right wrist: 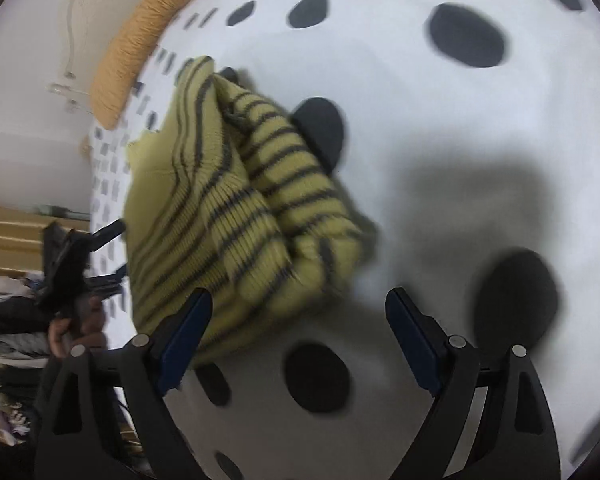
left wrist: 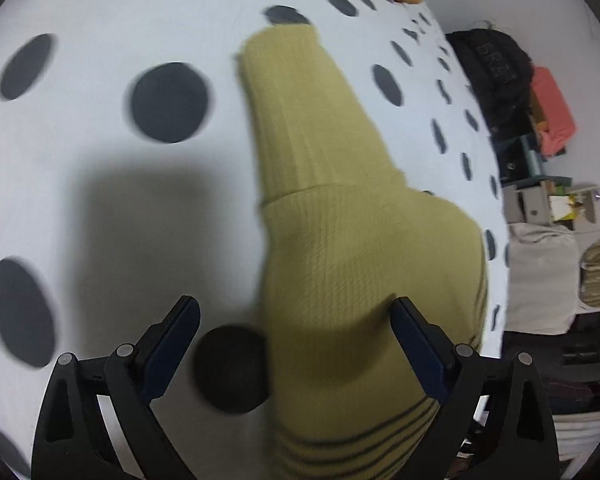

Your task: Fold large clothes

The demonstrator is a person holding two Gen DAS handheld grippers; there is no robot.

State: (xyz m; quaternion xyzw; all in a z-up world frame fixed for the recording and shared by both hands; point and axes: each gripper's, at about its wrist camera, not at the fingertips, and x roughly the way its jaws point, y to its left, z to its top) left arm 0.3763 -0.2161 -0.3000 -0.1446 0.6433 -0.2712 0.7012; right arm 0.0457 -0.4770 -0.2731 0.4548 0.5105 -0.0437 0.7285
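Note:
A yellow-green knit sweater with dark stripes [left wrist: 340, 248] lies on a white bedsheet with dark dots [left wrist: 100, 184]. In the left wrist view one plain sleeve stretches away from me. My left gripper [left wrist: 296, 312] is open and empty above the sweater's striped lower part. In the right wrist view the sweater [right wrist: 228, 208] is bunched in folds. My right gripper [right wrist: 300, 308] is open and empty, its left finger beside the sweater's near edge. The left gripper [right wrist: 72, 268], held in a hand, shows at the left edge of the right wrist view.
An orange pillow [right wrist: 140, 36] lies at the head of the bed. Beside the bed stand a black bag [left wrist: 496, 72], a pink item [left wrist: 556, 108] and shelves with clutter [left wrist: 548, 200]. The bed's edge [left wrist: 500, 240] runs along the right of the sweater.

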